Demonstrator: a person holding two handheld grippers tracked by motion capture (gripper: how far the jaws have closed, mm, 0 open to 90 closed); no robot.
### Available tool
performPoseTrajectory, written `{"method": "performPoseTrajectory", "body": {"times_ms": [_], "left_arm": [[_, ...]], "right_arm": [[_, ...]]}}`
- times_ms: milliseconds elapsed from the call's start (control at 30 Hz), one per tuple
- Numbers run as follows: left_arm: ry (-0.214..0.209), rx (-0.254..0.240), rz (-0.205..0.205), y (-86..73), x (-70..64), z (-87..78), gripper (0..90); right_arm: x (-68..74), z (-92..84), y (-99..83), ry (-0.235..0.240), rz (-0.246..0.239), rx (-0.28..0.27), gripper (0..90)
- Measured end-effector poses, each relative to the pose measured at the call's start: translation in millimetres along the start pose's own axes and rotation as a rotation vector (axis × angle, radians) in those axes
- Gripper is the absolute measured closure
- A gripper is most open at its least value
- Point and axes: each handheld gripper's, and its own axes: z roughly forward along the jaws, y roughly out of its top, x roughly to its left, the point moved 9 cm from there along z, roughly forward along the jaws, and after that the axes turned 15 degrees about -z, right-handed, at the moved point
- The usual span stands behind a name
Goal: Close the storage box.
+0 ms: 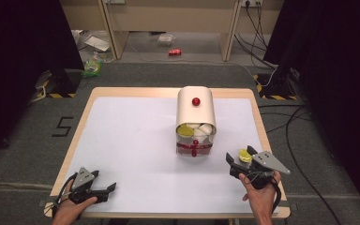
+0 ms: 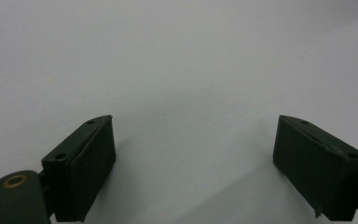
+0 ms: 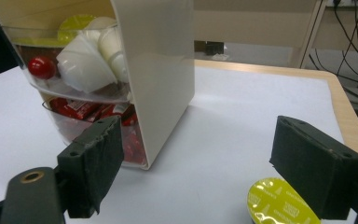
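— Right gripper [image 3: 193, 168]: how do its jaws stand?
— Apart, clamping nothing; the yellow-lidded capsule [image 3: 279, 205] lies on the table [image 3: 242, 116] by one jaw, near the cream dispenser [image 3: 154, 70].
— Left gripper [image 2: 193, 163]?
— Apart too.

The white table top [image 1: 131, 140] lies bare across its whole left half and along the near edge between the left gripper [image 1: 104, 190] and the right gripper [image 1: 240, 159]; passage there is unobstructed. One obstacle stands right of centre: a cream drawer box [image 1: 196, 112], its front drawers stuffed with white capsules [image 3: 86, 60] and red packets [image 3: 81, 109]. A yellow-lidded capsule [image 3: 279, 203] lies on the table between the right gripper's wide-set jaws, apparently against the right-hand one. A clear strip separates box and right gripper.
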Motion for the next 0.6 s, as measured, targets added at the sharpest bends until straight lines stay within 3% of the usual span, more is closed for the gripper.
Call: {"method": "performPoseTrajectory", "body": {"times_ms": [600], "left_arm": [[0.0, -0.001, 0.001, -0.2, 0.0, -0.1, 12.5]], "right_arm": [[13.2, -12.7, -33.5, 0.016, -0.024, 0.07, 16.5]]}}
